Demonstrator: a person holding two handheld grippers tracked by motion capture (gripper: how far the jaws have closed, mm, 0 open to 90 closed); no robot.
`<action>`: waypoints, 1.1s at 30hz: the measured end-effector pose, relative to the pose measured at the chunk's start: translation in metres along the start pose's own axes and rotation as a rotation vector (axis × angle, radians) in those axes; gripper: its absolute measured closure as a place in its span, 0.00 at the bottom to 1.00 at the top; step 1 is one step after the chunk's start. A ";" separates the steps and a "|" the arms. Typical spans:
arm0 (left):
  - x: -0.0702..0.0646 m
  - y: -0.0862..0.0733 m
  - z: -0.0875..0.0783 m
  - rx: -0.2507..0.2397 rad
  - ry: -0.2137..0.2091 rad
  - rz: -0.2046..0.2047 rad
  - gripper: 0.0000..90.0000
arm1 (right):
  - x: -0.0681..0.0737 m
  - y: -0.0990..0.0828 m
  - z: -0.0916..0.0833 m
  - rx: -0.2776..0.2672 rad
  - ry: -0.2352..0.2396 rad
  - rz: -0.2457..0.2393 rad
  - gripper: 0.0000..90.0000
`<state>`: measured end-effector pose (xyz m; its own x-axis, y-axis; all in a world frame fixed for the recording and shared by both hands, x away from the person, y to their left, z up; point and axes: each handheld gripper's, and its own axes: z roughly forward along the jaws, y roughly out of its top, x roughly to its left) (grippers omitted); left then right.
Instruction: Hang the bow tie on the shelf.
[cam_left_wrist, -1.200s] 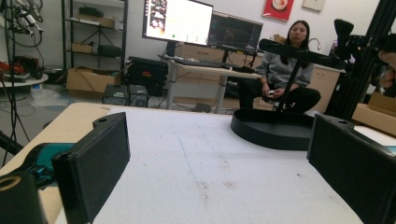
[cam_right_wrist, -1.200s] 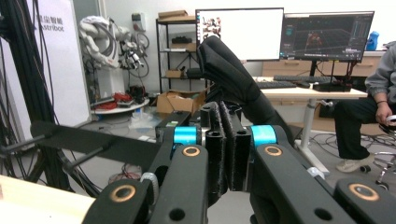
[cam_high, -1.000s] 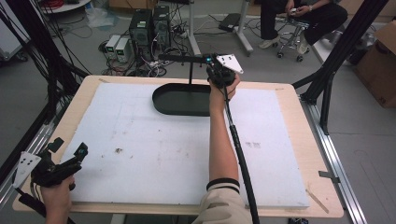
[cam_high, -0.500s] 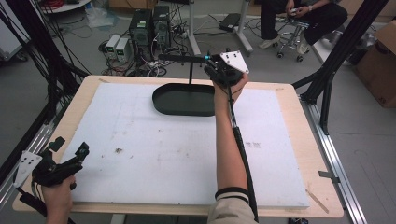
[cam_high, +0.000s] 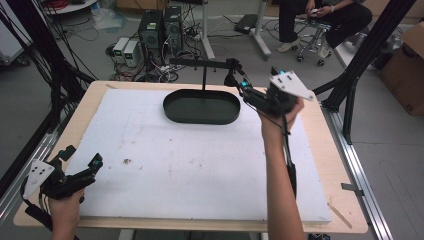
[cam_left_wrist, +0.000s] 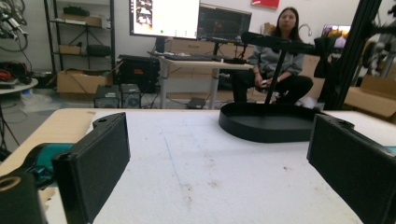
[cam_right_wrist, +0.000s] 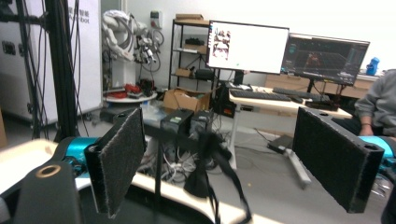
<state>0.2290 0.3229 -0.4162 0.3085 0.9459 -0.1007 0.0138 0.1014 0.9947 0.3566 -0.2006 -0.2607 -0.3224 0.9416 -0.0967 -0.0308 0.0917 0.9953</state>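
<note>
A black oval base (cam_high: 200, 108) lies at the far middle of the white mat (cam_high: 190, 165). From it a thin post rises and carries a horizontal black arm (cam_high: 202, 62). A dark fitting (cam_high: 231, 76) hangs at that arm's right end. My right gripper (cam_high: 240, 86) is held in the air, open and holding nothing, pointing left at that fitting. In the right gripper view the fitting (cam_right_wrist: 208, 156) hangs between and beyond the open right gripper (cam_right_wrist: 219, 116). My left gripper (cam_high: 82, 155) rests low at the mat's near left corner, open and holding nothing. The left gripper (cam_left_wrist: 219, 123) faces the oval base (cam_left_wrist: 271, 122).
The mat covers a wooden table (cam_high: 325, 150) with metal rails along both sides. Black frame struts (cam_high: 360, 65) stand at the far right and far left. Computers and cables (cam_high: 160, 30) sit on the floor behind the table. A seated person (cam_high: 325, 15) is beyond it.
My right gripper has moved to the right and a little nearer, off the back of the base, and now points left at the arm's end. The left gripper has stayed put.
</note>
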 end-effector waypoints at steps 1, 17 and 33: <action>0.000 0.001 -0.001 0.004 -0.001 -0.003 0.07 | -0.008 -0.006 -0.021 0.027 0.009 0.001 0.18; -0.013 0.010 -0.004 0.014 -0.004 0.067 0.07 | -0.060 -0.062 -0.127 0.089 0.046 0.119 0.13; -0.014 0.004 -0.003 0.045 0.009 0.107 0.07 | -0.067 -0.122 -0.153 0.134 0.098 0.155 0.13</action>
<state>0.2217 0.3109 -0.4104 0.3019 0.9533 0.0058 0.0240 -0.0136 0.9996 0.2370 -0.3239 -0.3754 -0.4045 0.9123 0.0644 0.1503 -0.0031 0.9886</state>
